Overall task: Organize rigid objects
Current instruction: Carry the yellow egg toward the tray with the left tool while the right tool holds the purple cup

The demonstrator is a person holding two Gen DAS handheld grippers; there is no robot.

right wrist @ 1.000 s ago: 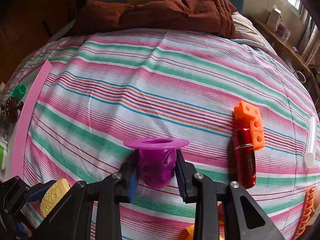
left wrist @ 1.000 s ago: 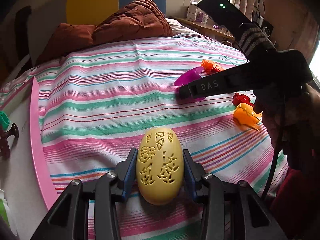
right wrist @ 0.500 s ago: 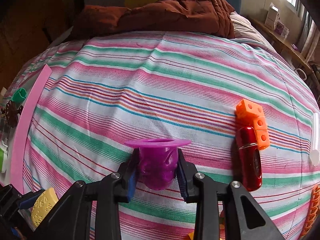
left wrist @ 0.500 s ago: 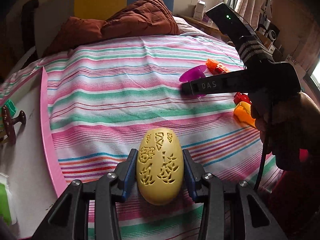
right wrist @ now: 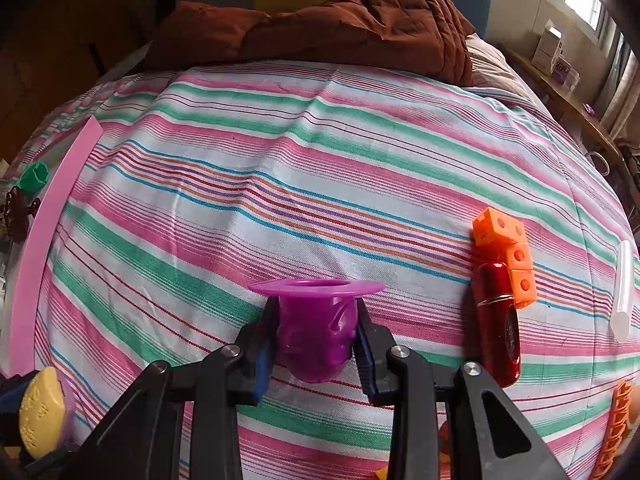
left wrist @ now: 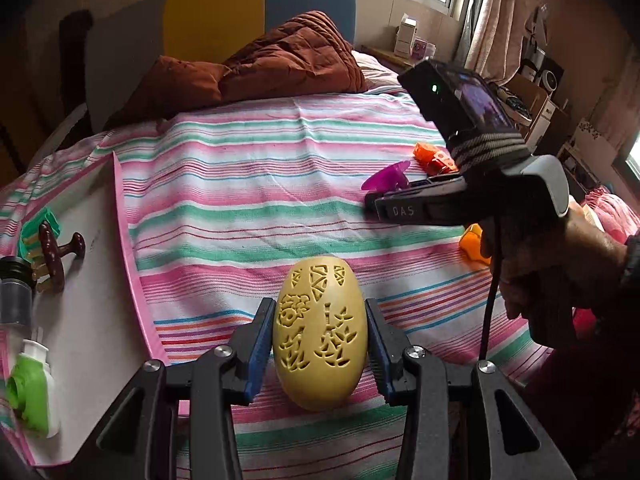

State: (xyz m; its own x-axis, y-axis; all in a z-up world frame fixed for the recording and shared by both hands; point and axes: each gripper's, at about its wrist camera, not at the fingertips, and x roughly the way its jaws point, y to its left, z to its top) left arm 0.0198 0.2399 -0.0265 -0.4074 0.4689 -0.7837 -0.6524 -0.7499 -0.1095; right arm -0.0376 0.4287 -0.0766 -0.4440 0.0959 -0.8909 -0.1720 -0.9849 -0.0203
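- While the striped bed carries most of the loose pieces, a white tray with a pink rim lies along its left edge and already holds a green toy, a brown knob and a dark cylinder; I judge this to be where things are being gathered.
- Left gripper: its fingers pinch a yellow carved egg by the sides, long axis pointing away along the fingers, its lower end hanging below them.
- Deciding relation for the coming move: the tray lies to the left of the egg and just beside it, so the left hand is much the nearer; a short sideways carry over the pink rim looks enough.
- Right gripper: its fingers are pressed onto the body of a purple cup, which stands upright with its wide flange above the fingertips; whether it is clear of the sheet I cannot tell.
- From the cup the tray is well apart, across the bed to the left.
- Right of the cup lie orange cubes touching a red case, and farther right a white stick.
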